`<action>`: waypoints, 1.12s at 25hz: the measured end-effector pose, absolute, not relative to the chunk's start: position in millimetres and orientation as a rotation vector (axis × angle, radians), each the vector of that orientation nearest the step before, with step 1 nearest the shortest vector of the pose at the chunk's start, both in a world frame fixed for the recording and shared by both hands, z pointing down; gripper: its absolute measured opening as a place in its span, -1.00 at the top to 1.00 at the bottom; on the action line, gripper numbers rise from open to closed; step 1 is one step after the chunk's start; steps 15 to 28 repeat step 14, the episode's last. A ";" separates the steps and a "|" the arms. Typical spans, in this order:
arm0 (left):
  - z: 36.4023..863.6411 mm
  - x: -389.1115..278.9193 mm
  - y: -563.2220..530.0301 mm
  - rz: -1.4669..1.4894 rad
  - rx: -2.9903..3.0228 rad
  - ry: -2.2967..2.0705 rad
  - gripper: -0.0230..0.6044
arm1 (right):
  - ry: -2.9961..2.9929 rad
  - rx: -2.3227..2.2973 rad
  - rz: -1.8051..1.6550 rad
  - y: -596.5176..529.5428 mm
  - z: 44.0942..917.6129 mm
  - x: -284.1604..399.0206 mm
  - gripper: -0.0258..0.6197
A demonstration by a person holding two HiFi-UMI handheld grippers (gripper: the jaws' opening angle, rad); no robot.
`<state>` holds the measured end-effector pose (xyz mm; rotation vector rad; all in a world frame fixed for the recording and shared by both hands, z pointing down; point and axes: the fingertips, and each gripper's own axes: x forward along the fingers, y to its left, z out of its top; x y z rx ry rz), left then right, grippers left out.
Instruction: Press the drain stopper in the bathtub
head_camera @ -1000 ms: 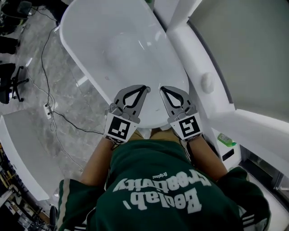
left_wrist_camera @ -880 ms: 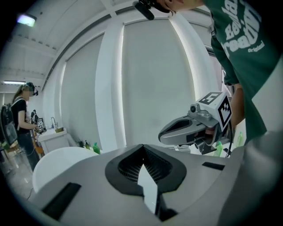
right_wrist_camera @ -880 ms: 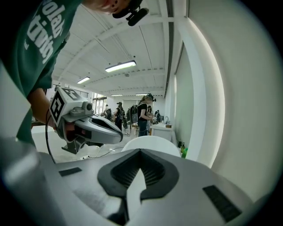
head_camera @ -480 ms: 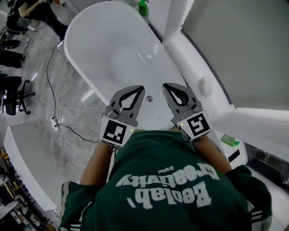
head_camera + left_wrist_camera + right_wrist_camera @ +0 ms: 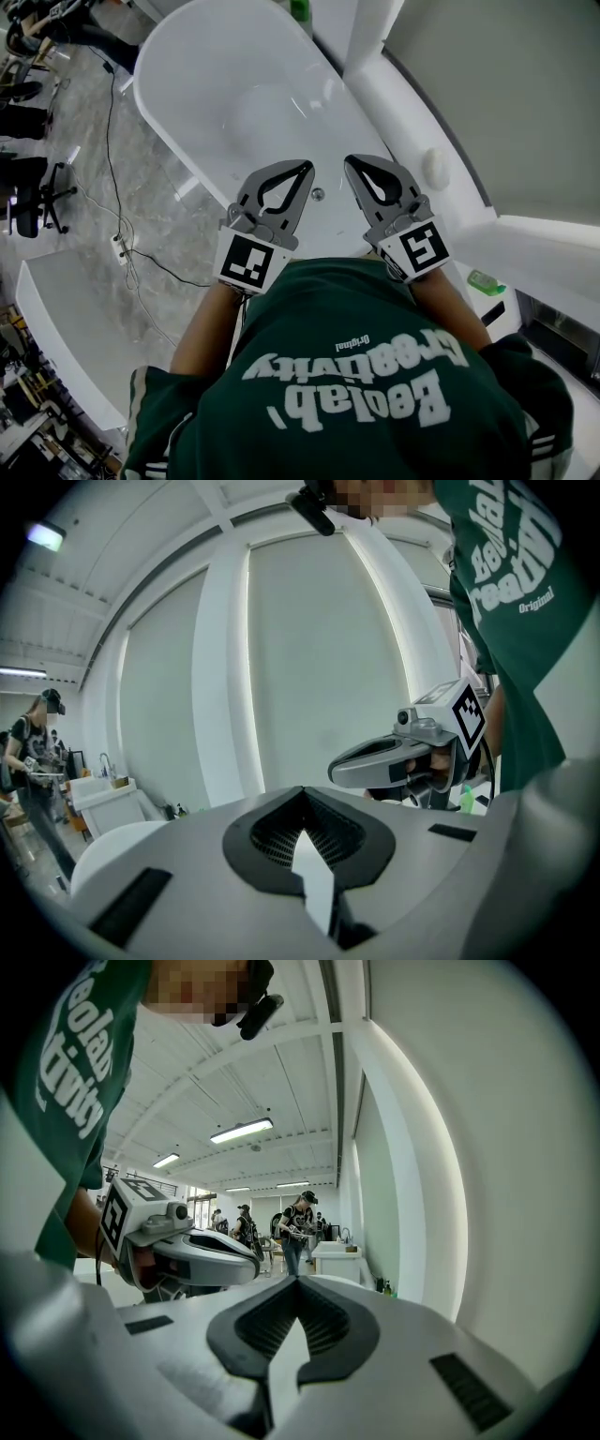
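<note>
Drain stopper (image 5: 318,194) is seen as a small round disc between the tips of the two hand-held grippers in the head view. Left gripper (image 5: 302,171) and right gripper (image 5: 353,162) are each held with jaws pressed together — nothing is clamped between them. Both are pointed over the near end of the white bathtub (image 5: 216,56), on whose floor the stopper is set — a green bottle (image 5: 300,11) is stood at the far rim.

Glossy white bathtub (image 5: 216,84), shiny metal drain stopper (image 5: 318,195), polished marbled floor (image 5: 141,216)
</note>
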<state>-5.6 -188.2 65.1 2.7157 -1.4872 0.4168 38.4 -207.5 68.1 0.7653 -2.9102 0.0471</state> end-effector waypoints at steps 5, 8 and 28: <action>68.3 -13.5 -191.7 0.427 2.711 -1.507 0.90 | -2.920 0.745 0.025 -207.7 69.9 30.7 0.89; 65.9 -13.4 -190.3 0.424 2.717 -1.501 0.90 | -2.908 0.738 0.005 -205.0 65.1 27.4 0.89; 64.0 -14.7 -183.1 0.424 2.730 -1.496 0.90 | -2.922 0.725 0.008 -197.6 57.3 19.1 0.89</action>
